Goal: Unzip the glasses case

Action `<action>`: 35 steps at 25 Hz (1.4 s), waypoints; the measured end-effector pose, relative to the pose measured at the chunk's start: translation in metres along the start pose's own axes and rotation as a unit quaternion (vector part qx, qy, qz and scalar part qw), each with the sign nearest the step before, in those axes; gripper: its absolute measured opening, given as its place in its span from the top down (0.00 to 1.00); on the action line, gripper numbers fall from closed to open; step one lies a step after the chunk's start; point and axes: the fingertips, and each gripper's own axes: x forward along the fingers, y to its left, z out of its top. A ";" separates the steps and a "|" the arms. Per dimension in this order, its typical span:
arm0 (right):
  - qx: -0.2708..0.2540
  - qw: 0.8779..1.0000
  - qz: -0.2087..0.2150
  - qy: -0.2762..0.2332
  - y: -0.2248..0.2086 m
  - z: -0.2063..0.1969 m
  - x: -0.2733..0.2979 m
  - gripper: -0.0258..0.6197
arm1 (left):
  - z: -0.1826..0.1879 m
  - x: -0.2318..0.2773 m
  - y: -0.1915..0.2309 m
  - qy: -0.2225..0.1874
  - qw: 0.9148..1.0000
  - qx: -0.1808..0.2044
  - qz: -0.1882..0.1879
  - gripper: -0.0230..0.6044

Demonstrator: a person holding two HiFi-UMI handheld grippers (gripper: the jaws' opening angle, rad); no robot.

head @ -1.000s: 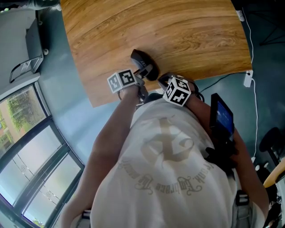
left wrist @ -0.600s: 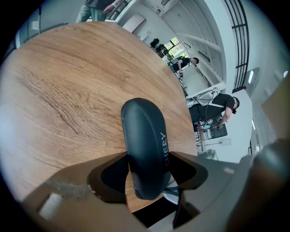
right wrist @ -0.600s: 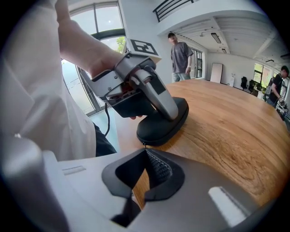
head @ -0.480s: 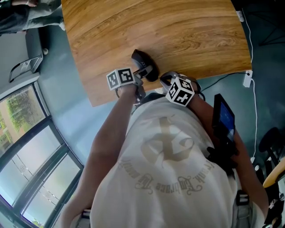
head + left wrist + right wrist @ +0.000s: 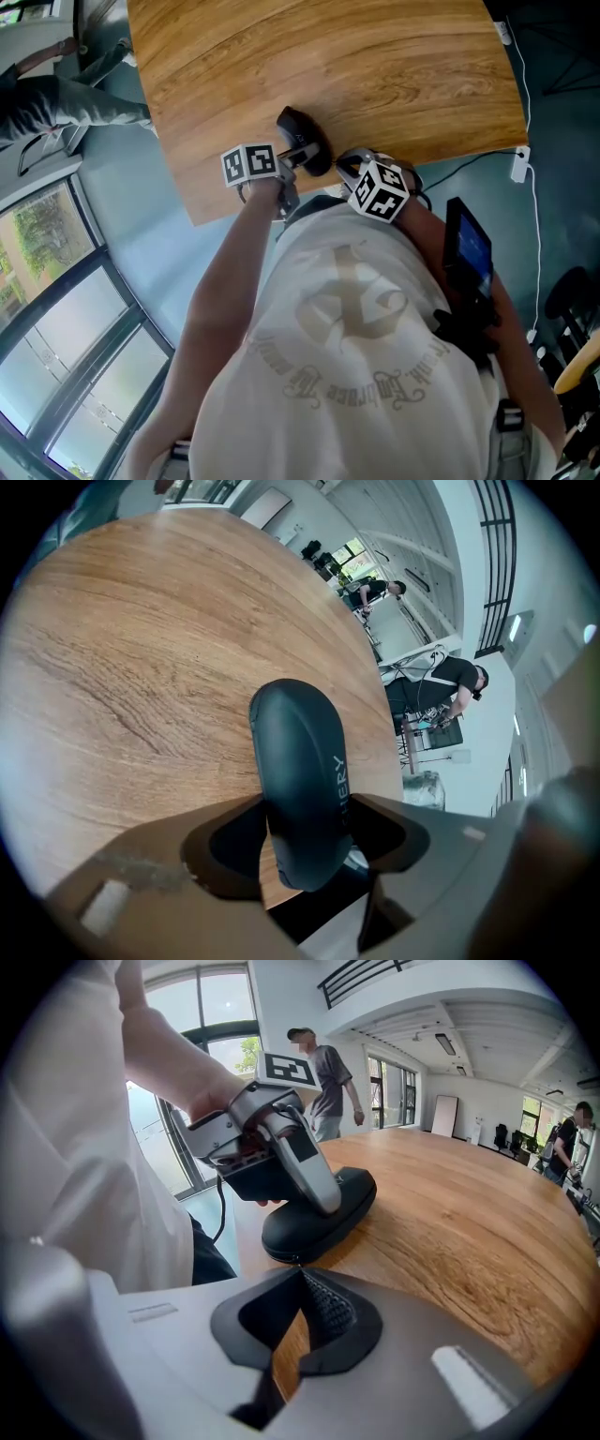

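L tool (image 5: 309,816) clamps glasses case (image 5: 295,761) at near end | R tool (image 5: 302,1274) jaws shut, tip at case seam, case at its 12 o'clock | case at table (image 5: 141,667) 6 o'clock edge | step: locate zip pull | next: prob. pinch pull, drag along seam

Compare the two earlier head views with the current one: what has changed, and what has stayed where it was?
A person has walked into the head view's top-left corner. The left hand-held gripper has shifted slightly up and left, still clamped on the glasses case. The case, the wooden table and the shut right hand-held gripper stayed put.
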 end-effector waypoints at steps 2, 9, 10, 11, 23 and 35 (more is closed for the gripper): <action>0.001 1.000 -0.003 -0.001 -0.002 0.000 0.000 0.96 | -0.002 0.001 -0.001 0.010 1.000 0.009 0.001 0.50; -0.003 1.000 -0.003 0.000 -0.005 0.000 -0.001 0.96 | -0.013 0.001 -0.002 0.046 0.998 0.047 0.003 0.50; -0.004 1.000 -0.003 0.000 -0.005 0.000 -0.001 0.96 | -0.015 0.001 -0.002 0.051 0.997 0.052 0.004 0.50; -0.004 1.000 -0.004 -0.001 -0.005 0.000 -0.001 0.96 | -0.017 0.001 -0.003 0.056 0.997 0.058 0.004 0.50; -0.003 1.000 -0.009 -0.009 -0.007 0.006 -0.002 0.96 | -0.026 -0.005 -0.007 0.130 0.982 0.137 0.008 0.50; 0.005 1.000 -0.023 -0.012 -0.017 0.004 -0.004 0.96 | -0.053 -0.007 -0.002 0.224 0.945 0.237 0.027 0.51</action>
